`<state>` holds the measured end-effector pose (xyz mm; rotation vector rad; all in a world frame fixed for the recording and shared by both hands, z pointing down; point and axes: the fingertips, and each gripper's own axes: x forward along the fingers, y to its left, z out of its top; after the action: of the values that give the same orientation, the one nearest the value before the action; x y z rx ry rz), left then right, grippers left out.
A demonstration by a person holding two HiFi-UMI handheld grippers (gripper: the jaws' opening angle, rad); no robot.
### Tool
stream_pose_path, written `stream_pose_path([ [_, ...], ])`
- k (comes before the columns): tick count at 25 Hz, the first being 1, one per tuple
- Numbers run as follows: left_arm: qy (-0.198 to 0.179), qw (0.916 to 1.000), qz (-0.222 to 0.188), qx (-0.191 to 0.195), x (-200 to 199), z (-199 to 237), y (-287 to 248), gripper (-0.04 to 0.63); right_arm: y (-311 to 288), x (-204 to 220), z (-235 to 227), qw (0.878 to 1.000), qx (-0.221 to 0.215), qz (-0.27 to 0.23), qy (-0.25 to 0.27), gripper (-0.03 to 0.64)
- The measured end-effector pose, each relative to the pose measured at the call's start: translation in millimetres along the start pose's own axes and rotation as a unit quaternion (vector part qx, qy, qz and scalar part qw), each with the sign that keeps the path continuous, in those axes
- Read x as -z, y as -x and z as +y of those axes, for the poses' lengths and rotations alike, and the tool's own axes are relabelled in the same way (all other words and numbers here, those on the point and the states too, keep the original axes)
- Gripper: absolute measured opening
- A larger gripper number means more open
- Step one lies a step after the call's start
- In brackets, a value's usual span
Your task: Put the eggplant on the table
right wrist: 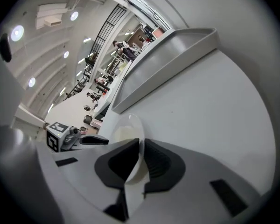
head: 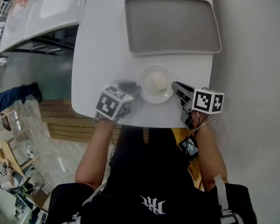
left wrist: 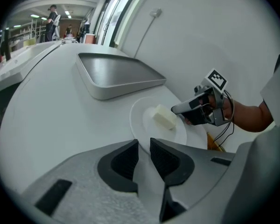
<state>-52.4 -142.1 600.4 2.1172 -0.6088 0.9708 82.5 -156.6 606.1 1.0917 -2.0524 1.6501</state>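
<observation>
While the left gripper (left wrist: 143,142) tilts down, fingers ajar, the right gripper (right wrist: 142,142) pinches the plate (head: 150,96) rim.

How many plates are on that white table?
1: a white plate near the table's front edge, in front of the grey tray, holding a pale block. None seem hidden.

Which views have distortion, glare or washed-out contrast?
Head view: even light, white plate barely separates from the white table. Left gripper view: heavy fisheye, dark corners, tray edges bowed. Right gripper view: fisheye, scene tilted, ceiling lights blown out.
</observation>
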Motion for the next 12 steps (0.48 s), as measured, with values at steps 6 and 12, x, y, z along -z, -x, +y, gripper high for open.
stream_pose_path([
  [6, -0.06, 0.9968, 0.018, -0.049, -0.5, 3.3, 1.9, 0.077, -4.2, 5.6, -1.1, 0.995, 0.056, 0.005, 0.087, 0.037],
  [12, -0.087, 0.9945, 0.011, -0.059, 4.8, -1.4, 0.9, 0.083, -3.7, 6.2, 1.4, 0.979, 0.103, 0.004, 0.174, 0.049],
])
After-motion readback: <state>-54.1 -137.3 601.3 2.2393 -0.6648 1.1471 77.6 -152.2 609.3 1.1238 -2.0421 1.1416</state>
